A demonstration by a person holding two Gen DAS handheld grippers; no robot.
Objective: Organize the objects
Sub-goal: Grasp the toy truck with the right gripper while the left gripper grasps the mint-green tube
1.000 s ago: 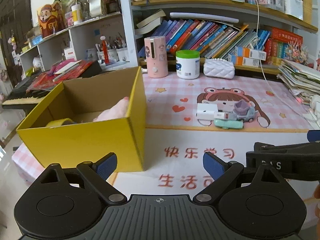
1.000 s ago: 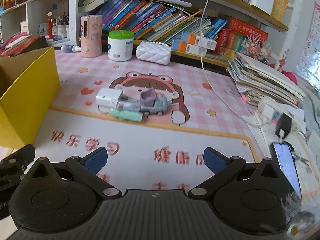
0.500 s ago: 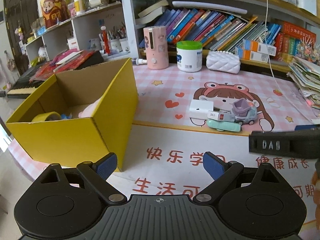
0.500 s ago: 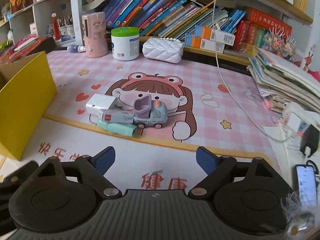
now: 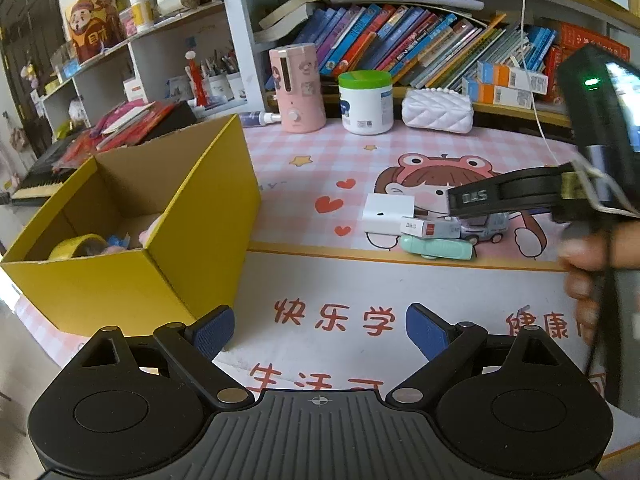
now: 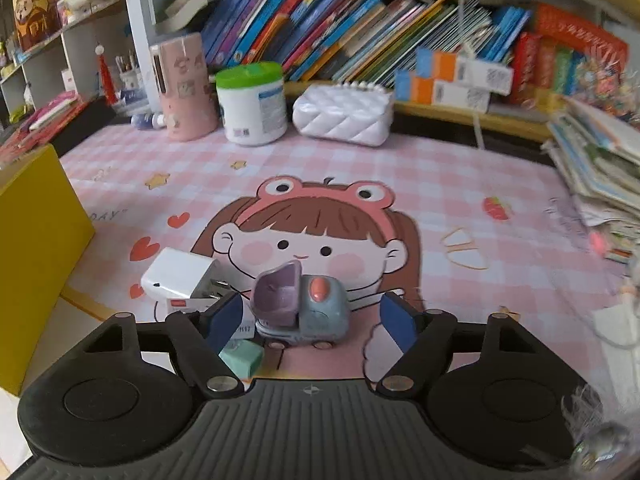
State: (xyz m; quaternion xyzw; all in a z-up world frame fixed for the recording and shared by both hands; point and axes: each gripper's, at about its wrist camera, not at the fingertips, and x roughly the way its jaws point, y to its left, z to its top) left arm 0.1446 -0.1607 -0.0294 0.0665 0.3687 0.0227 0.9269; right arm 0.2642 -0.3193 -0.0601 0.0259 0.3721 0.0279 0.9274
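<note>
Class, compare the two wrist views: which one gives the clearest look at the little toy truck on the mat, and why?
The right wrist view: the toy truck sits close and central between the open right tongs, its purple bin and orange knob plain. In the left wrist view the truck is farther off, mostly hidden behind the right tongs' finger.

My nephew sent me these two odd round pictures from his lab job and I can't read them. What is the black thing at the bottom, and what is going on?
No robot here: a person holds black hand tongs in each hand, each with a forward-looking camera. One picture looks along the left tongs, open and empty above the printed pink cartoon desk mat. The other looks along the right tongs, open around a small blue-grey toy truck with a purple bucket, not yet gripping. Beside the truck lie a white square charger plug and a mint green plastic tube. The open yellow cardboard box on the left already holds some items.
</note>
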